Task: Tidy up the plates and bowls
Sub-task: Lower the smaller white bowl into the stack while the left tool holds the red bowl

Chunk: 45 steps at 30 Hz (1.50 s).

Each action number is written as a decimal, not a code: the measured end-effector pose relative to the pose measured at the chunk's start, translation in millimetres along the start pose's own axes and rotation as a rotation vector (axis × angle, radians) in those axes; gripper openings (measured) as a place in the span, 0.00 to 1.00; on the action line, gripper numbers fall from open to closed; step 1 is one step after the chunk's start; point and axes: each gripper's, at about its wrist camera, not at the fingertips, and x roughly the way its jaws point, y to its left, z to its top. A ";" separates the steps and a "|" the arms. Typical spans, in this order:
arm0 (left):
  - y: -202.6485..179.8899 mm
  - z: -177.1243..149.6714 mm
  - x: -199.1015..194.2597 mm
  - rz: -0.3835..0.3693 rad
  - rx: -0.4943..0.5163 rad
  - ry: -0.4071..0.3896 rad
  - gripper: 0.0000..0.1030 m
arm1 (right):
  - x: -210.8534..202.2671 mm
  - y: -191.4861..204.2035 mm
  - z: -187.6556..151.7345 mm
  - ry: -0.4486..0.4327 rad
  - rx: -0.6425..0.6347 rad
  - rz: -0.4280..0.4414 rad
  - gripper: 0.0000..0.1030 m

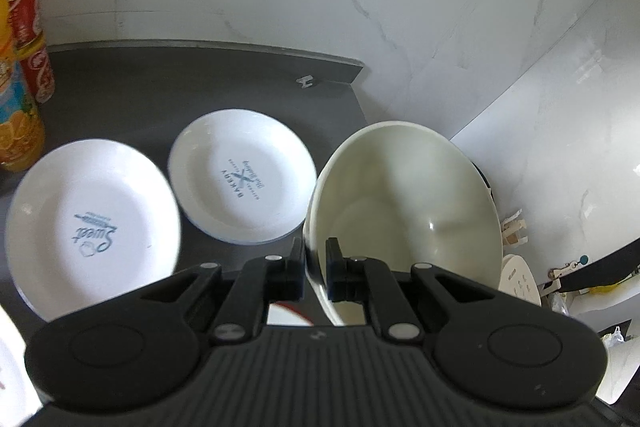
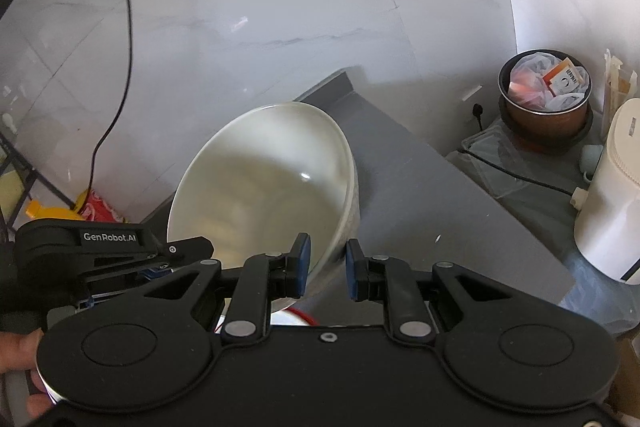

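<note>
Bowl [image 1: 404,211] rim pinched in left hand-held gripper [image 1: 315,259].

The glossy pale cream ceramic bowl [image 1: 404,211] was plain, without pattern. Two round white plates, one printed "Sweet" [image 1: 94,227] and one printed "BAKERY" [image 1: 242,175], bore blue lettering, lying on the dark grey counter [image 1: 160,87].

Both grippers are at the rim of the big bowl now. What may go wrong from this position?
1. The left gripper pinches only the thin rim of the tilted bowl, so it may slip or swing.
2. The right gripper straddles the rim with a gap beside one finger, so it may give little support.
3. The Bakery plate and the Sweet plate lie close beside the bowl; a drop may chip them.
</note>
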 end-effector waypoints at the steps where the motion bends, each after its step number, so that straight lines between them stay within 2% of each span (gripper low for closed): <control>1: 2.3 -0.4 -2.1 0.001 0.001 0.002 0.08 | -1.9 3.1 -2.3 0.000 -0.002 -0.001 0.18; 21: 51.8 -34.6 -37.9 -0.003 0.042 0.086 0.08 | -14.8 37.7 -52.5 0.080 -0.045 -0.044 0.18; 45: 81.1 -62.2 -31.4 0.045 0.046 0.176 0.08 | -6.1 44.3 -81.3 0.206 -0.072 -0.053 0.19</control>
